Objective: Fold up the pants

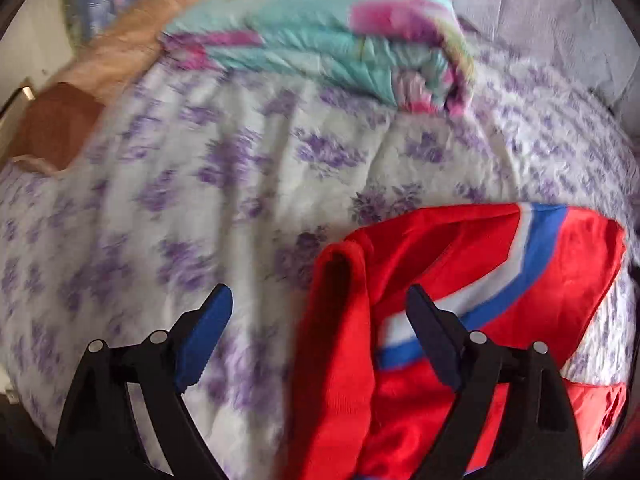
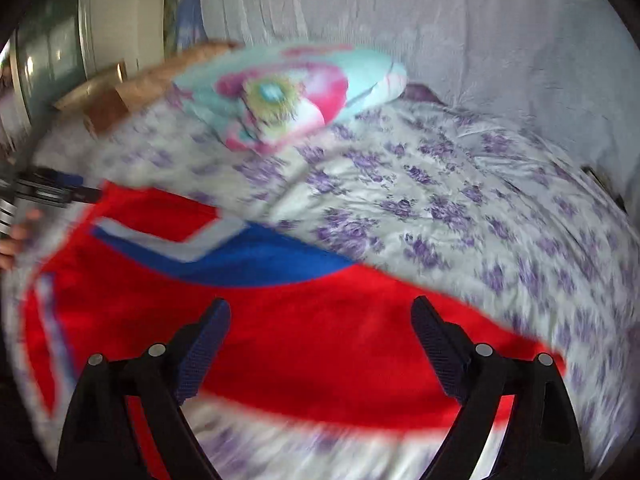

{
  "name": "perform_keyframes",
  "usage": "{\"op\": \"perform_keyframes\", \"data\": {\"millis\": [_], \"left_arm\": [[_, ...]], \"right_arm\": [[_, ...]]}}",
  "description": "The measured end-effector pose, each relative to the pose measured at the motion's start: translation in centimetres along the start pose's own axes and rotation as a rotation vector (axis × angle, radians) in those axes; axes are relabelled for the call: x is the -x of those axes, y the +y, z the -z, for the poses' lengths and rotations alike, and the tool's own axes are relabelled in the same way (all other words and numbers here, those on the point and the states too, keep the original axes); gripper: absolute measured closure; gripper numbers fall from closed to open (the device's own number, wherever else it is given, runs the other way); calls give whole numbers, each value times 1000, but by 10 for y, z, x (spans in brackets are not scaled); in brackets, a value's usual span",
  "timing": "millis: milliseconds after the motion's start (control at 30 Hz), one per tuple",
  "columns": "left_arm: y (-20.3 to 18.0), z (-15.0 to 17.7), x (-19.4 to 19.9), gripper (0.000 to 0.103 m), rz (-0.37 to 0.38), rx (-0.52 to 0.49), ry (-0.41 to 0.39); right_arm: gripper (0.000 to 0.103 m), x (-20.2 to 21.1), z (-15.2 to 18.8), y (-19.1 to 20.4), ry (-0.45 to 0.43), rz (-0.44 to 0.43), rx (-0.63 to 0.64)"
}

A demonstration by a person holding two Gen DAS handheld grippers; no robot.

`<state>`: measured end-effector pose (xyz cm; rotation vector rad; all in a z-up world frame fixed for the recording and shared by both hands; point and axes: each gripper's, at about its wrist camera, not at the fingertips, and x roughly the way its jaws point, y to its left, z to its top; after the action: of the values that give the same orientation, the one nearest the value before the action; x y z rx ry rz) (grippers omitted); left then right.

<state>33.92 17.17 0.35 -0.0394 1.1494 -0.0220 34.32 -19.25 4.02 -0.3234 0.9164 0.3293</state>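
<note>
Our left gripper (image 1: pixel 320 300) and right gripper (image 2: pixel 320 312) both hang released, jaws spread, gripping nothing.
The red pants (image 2: pixel 304 344) with blue-and-white stripes lie bunched on the purple-flowered bedsheet (image 2: pixel 460 208) beneath us; a turquoise-pink blanket (image 1: pixel 320 44) sits beyond.

Both wrist cameras looked forward over their spread fingers, close above the bed (image 1: pixel 200 184). The left view faced the red pants (image 1: pixel 460 280) from their left; the right view sat over them. Both shared the far turquoise quilt (image 2: pixel 288 92).
</note>
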Motion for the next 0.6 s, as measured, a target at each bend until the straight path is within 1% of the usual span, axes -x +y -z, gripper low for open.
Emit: {"op": "perform_keyframes", "data": {"millis": [67, 100, 167, 200, 233, 267, 300, 333, 367, 400, 433, 533, 600], "left_arm": [[-3, -3, -16, 17, -10, -21, 28], [-6, -4, -25, 17, -4, -32, 39], [-7, -5, -33, 18, 22, -49, 56], [-9, -6, -39, 20, 52, -56, 69], [-13, -7, -42, 23, 61, -61, 74], [-15, -8, -45, 32, 62, -66, 76], [-20, -7, -48, 41, 62, -74, 71], [-22, -7, -49, 53, 61, -78, 60], [-27, -6, -47, 60, 69, -88, 40], [-30, -7, -44, 69, 64, -93, 29], [-33, -7, -39, 79, 83, -101, 20], [-35, -5, -22, 82, 87, -117, -20], [-33, -4, -6, 82, 108, -107, -46]], "right_arm": [[11, -33, -9, -1, 35, 11, 56], [11, -53, -13, 1, 63, 1, 102], [12, -81, -14, 10, 103, -46, 184], [13, -93, -11, 16, 115, -46, 237], [13, -101, -11, 18, 121, -42, 272], [13, -109, -10, 20, 127, -40, 299], [19, -115, -9, 19, 129, -71, 300], [28, -116, -10, 16, 131, -131, 283], [57, -114, -11, 15, 136, -170, 273], [92, -111, -12, 15, 132, -192, 266], [97, -105, -11, 15, 129, -196, 262], [99, -82, -8, 13, 92, -197, 216], [99, -67, -6, 15, 59, -188, 201]]}}
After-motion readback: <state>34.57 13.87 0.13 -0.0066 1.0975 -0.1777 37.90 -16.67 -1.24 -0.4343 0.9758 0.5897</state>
